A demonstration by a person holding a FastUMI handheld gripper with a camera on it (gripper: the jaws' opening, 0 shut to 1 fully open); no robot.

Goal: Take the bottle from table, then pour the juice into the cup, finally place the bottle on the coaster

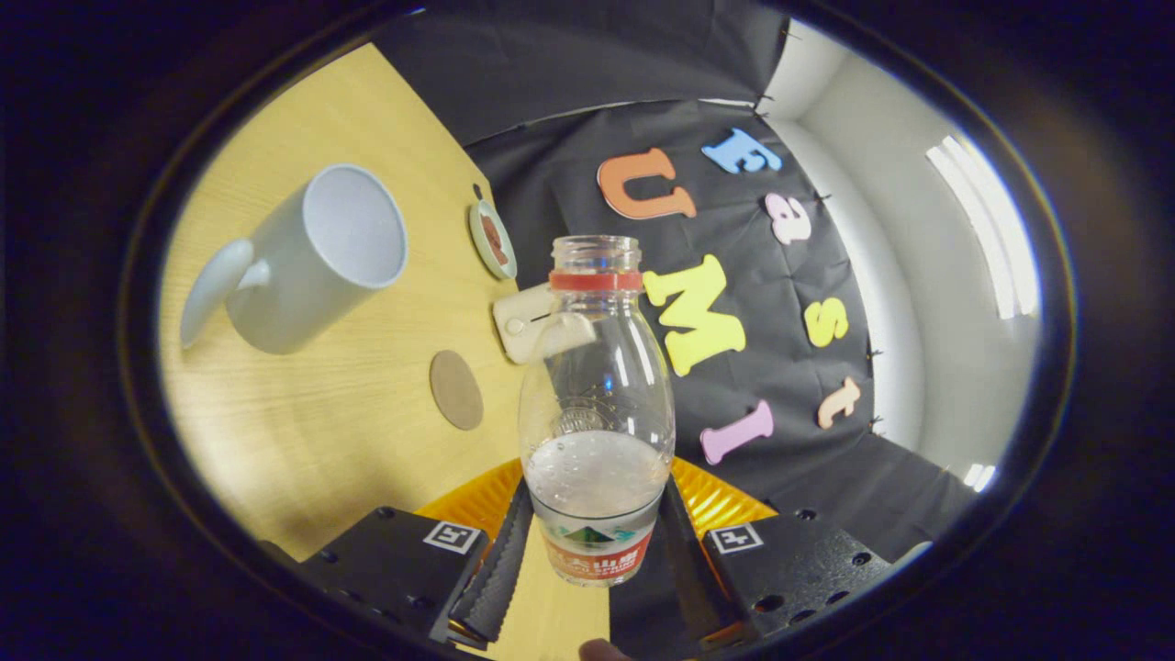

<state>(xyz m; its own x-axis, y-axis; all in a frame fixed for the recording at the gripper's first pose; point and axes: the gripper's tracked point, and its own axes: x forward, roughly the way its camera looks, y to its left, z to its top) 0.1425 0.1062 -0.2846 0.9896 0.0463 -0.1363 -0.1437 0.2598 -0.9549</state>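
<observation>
A clear uncapped bottle point(595, 395) with a red neck ring and a label at its base sits between my fingers. It holds a little clear liquid low down. My gripper point(592, 543) is shut on the bottle's lower part, one finger point(500, 569) on each side. The wooden table point(303, 431) looks tilted in my view, so the bottle and I are rolled relative to it. A white mug point(307, 257) stands on the table beyond my fingers, to the left, its mouth empty. A round brown coaster point(456, 389) lies flat between the mug and the bottle.
A yellow ribbed plate point(468, 503) lies under my fingers. A beige box-like device point(528, 323) shows behind the bottle's shoulder. A small round dish with a brown centre point(493, 239) sits farther back near the black cloth wall point(734, 367).
</observation>
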